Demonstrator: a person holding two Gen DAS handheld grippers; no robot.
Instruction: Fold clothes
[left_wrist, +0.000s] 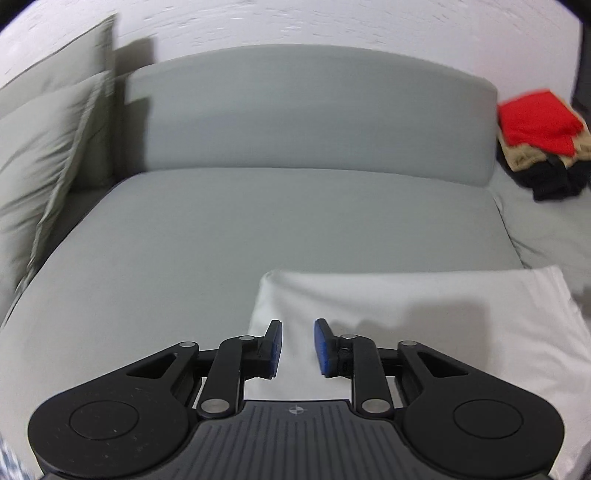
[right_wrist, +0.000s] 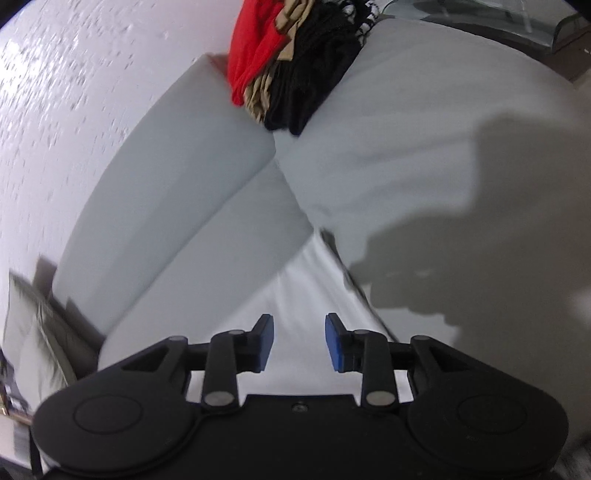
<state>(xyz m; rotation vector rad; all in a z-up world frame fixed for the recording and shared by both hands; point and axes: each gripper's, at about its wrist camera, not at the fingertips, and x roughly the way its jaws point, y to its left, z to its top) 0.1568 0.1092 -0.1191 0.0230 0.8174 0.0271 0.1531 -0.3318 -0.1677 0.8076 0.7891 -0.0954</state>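
Cloth (left_wrist: 424, 314), white and folded flat, lay on the grey sofa (left_wrist: 229, 229) directly under the left tongs (left_wrist: 298, 347), whose blue pads stood a narrow gap apart with nothing gripped between them. Only the left view showed the whole fold, its far edge and rounded corner, plus two pillows (left_wrist: 40, 155) leaning at the sofa's left end. The right view was tilted and blurred; there the right tongs (right_wrist: 299, 343) hung over a creased strip of the same cloth (right_wrist: 314, 288), pads likewise slightly apart and empty. That view alone showed the tongs' shadow (right_wrist: 461, 229) on the seat. Both views caught the pile (left_wrist: 539, 144) of red, tan and black clothes, well apart from the cloth.
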